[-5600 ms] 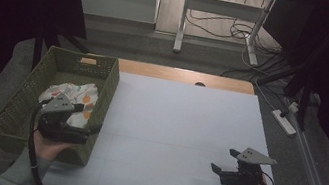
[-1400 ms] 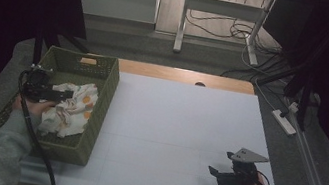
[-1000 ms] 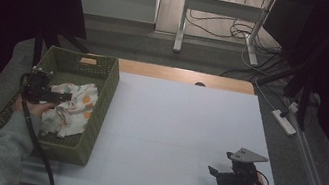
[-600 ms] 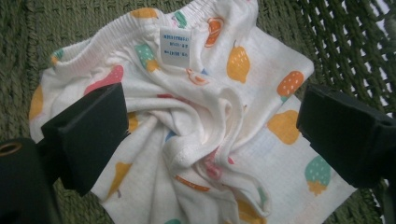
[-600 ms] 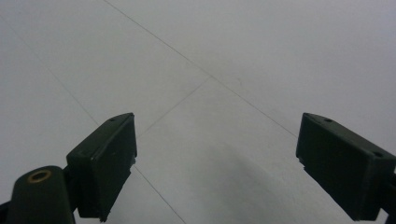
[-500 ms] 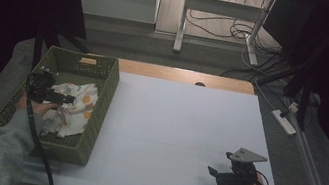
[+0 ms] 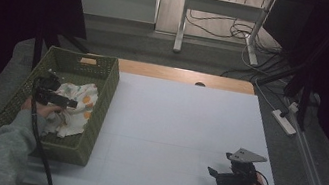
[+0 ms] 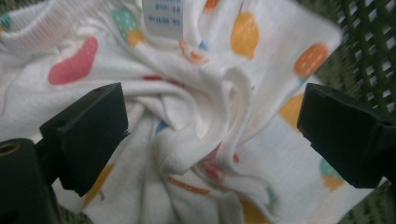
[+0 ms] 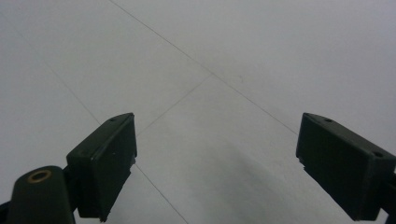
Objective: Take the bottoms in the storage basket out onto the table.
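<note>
A crumpled white cloth [image 7: 74, 108] printed with coloured shapes lies in a green mesh basket [image 7: 104, 93] at the table's left. My left gripper [image 7: 69, 103] hangs over the cloth inside the basket. In the left gripper view the cloth [image 8: 205, 121] bunches into a raised fold between the two wide-apart jaws of my left gripper [image 8: 212, 135], which stands open; a white label [image 8: 163, 18] shows near the top. My right gripper [image 7: 213, 173] rests open low over the white table [image 7: 183, 121] at the front right, and in the right gripper view the right gripper [image 9: 215, 161] has bare table [image 9: 243, 70] between its jaws.
The basket stands along the table's left edge. A wooden strip [image 7: 185, 76] runs along the table's far edge. Beyond it are desk legs [image 7: 182, 19] and cables [image 7: 224, 29] on the floor. A power strip [image 7: 285, 122] lies off the right edge.
My left gripper has shifted a little to the right over the cloth in the basket. The right gripper has stayed in place at the front right.
</note>
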`<state>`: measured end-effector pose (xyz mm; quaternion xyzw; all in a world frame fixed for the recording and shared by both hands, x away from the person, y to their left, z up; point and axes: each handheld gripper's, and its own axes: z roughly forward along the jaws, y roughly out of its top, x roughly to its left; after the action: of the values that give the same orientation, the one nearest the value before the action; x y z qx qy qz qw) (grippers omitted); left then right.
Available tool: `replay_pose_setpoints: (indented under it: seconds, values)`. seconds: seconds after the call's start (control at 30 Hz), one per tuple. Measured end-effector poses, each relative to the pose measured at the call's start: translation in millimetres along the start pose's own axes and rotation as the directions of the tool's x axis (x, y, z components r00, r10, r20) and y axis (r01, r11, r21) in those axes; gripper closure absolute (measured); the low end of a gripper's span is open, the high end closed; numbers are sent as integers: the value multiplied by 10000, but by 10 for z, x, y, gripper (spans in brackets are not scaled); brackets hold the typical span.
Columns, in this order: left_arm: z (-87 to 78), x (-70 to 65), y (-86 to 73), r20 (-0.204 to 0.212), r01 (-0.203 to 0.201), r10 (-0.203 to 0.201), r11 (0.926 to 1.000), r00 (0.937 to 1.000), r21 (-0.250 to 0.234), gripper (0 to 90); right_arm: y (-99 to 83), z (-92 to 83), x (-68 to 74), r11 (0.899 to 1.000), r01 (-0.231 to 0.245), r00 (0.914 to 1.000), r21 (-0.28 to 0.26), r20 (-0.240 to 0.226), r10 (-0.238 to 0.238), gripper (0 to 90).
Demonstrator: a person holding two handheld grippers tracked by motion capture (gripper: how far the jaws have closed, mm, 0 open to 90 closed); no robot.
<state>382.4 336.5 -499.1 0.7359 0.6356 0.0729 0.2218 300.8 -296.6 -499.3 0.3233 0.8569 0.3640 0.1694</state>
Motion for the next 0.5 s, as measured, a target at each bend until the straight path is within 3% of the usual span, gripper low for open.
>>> replay_pose_setpoints:
  seconds: [0.2,0.5]
  values:
    - [46,3,-2,-321,-111,123,9993,9994,354,78,0,-1,4,10000,18,10000,12,-19,-18,128]
    - [112,-16,-12,-311,-217,243,9965,9992,810,79,-2,5,7,10000,36,10000,24,-26,-36,128]
